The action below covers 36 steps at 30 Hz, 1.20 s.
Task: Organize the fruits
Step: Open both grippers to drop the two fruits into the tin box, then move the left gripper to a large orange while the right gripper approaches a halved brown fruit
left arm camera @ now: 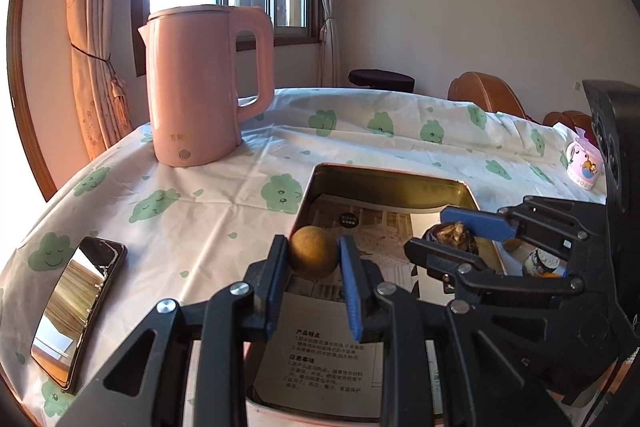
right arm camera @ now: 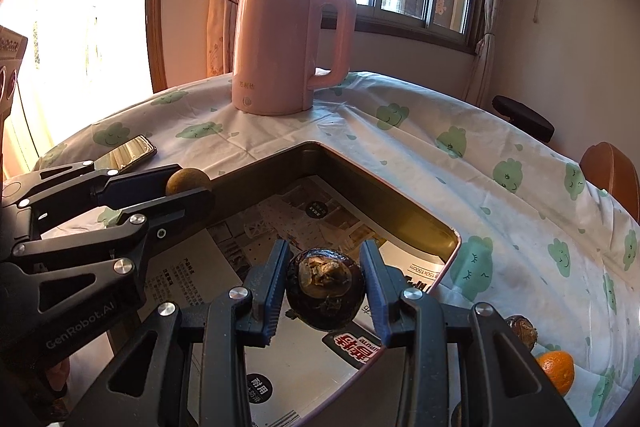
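Observation:
My left gripper (left arm camera: pixel 313 243) is shut on a round tan fruit (left arm camera: pixel 313 254) and holds it over the near left corner of an open gold tin box (left arm camera: pixel 384 175). Printed paper lines the bottom of the tin. To the right, my right gripper (left arm camera: pixel 429 233) is shut on a dark brown fruit (left arm camera: pixel 454 235) above the box. In the right wrist view the dark fruit (right arm camera: pixel 324 291) sits between the blue pads of the right gripper (right arm camera: pixel 325 259) over the tin (right arm camera: pixel 360 167). At the left of that view, the left gripper (right arm camera: pixel 192 183) carries the tan fruit (right arm camera: pixel 188 180).
A pink kettle (left arm camera: pixel 204 83) stands behind the tin on the cloud-print tablecloth (left arm camera: pixel 192 211). A phone (left arm camera: pixel 80 307) lies at the left. An orange (right arm camera: pixel 556 371) and another dark fruit (right arm camera: pixel 522 331) rest right of the tin. A pink mug (left arm camera: pixel 584 165) and chairs stand far right.

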{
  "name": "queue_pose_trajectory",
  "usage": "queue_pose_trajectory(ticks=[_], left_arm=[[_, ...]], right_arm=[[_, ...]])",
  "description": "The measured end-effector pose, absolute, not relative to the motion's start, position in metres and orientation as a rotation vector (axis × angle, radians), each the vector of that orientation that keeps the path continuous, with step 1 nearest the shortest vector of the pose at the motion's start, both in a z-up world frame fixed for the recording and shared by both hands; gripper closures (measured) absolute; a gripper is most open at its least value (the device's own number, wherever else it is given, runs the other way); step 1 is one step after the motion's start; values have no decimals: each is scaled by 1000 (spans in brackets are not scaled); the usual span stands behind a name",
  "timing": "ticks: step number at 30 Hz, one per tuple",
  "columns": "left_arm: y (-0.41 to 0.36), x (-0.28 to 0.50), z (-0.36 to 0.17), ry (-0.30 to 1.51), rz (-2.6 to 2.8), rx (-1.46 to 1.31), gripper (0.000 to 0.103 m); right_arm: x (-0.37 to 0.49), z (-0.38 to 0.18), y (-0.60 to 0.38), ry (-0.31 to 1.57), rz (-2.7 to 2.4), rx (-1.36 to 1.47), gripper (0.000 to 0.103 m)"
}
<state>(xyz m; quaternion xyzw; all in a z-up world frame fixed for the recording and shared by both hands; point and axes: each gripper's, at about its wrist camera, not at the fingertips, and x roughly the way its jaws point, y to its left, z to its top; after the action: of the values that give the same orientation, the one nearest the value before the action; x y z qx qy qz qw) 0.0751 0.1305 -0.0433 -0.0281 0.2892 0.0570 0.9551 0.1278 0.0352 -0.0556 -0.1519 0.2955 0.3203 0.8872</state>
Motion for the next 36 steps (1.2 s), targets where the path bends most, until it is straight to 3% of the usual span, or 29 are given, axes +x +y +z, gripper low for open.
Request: queue_pose_trajectory(ticks=[4, 6, 7, 8, 9, 21, 28, 36], left_arm=[[129, 74, -43, 581, 127, -48, 71], [128, 72, -41, 562, 148, -37, 45], [127, 68, -40, 544, 159, -35, 37], [127, 64, -38, 520, 162, -33, 25], [126, 60, -36, 496, 168, -29, 23], [74, 11, -11, 364, 56, -47, 18], [5, 19, -23, 429, -75, 30, 18], [-44, 27, -41, 520, -164, 101, 20]], right_arm=[[128, -59, 36, 637, 672, -304, 64], [129, -61, 37, 653, 676, -301, 63], [129, -62, 38, 657, 676, -304, 59], [128, -62, 39, 655, 667, -311, 50], [127, -62, 39, 650, 660, -312, 44], [79, -40, -62, 583, 532, -285, 38], [53, -41, -159, 571, 362, -184, 34], [57, -53, -198, 579, 288, -102, 34]])
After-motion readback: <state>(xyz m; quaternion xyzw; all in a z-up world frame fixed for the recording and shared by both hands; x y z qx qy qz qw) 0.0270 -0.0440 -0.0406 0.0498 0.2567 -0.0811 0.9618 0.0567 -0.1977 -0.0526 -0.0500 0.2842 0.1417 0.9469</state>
